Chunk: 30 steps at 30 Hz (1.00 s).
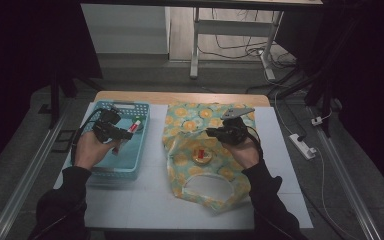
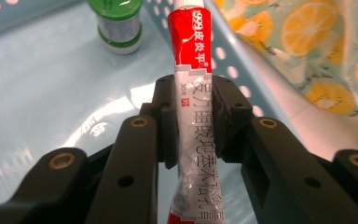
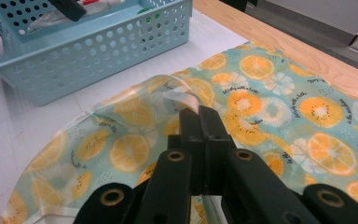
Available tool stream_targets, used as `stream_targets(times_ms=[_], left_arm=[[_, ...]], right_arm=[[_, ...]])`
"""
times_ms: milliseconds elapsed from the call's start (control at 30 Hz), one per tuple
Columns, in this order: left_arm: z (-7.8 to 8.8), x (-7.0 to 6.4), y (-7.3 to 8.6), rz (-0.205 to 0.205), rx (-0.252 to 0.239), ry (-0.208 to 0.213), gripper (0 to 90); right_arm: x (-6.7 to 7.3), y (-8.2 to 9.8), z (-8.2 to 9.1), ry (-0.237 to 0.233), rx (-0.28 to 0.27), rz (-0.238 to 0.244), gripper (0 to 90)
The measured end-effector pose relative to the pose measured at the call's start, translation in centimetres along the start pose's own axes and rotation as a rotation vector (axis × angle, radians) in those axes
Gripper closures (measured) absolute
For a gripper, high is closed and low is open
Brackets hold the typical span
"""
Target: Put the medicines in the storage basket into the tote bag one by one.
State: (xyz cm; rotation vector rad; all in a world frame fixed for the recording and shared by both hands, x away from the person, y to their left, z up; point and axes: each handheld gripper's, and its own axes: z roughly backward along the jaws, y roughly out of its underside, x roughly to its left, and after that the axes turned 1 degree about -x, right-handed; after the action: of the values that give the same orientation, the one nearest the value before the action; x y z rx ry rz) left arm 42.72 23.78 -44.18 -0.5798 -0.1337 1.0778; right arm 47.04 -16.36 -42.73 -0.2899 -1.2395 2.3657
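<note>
One red-and-white squeeze tube [image 2: 193, 93] is clamped between the jaws of the left tool [image 2: 193, 123], its length running up between the pads and out past both ends; its print reads "999" followed by Chinese characters, and the tube hangs above the floor of the single light-blue perforated plastic basket [image 1: 100, 167]. One small jar with a green lid [image 2: 119, 23] stands on the basket floor just beyond the tube. In the high view the left tool [image 1: 122, 135] sits over the basket at the left of the white table [image 1: 150, 200]. One thin bag printed with orange slices [image 3: 279, 100] lies on the table beside the basket, bearing small curved lettering too fine to read. The right tool [image 3: 200, 123] has its jaws pressed together, pinching a raised fold of that bag's edge.
</note>
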Motion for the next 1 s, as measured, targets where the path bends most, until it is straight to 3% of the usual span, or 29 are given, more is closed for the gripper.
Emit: stream_targets(times_ms=[600,833,1000], left_arm=[[1.1,-4.7,-0.9,-0.103,-0.035,0.093,72.7],[0.5,-6.5,-1.4,-0.136,-0.035,0.149,72.7],[-0.2,-8.3,-1.9,-0.182,-0.026,0.177,72.7]], right_arm=[[0.2,-0.1,0.1,0.006,-0.010,0.006,90.0],[0.2,-0.2,0.1,0.005,-0.012,0.010,90.0],[0.2,-0.2,0.1,0.005,-0.011,0.009,90.0]])
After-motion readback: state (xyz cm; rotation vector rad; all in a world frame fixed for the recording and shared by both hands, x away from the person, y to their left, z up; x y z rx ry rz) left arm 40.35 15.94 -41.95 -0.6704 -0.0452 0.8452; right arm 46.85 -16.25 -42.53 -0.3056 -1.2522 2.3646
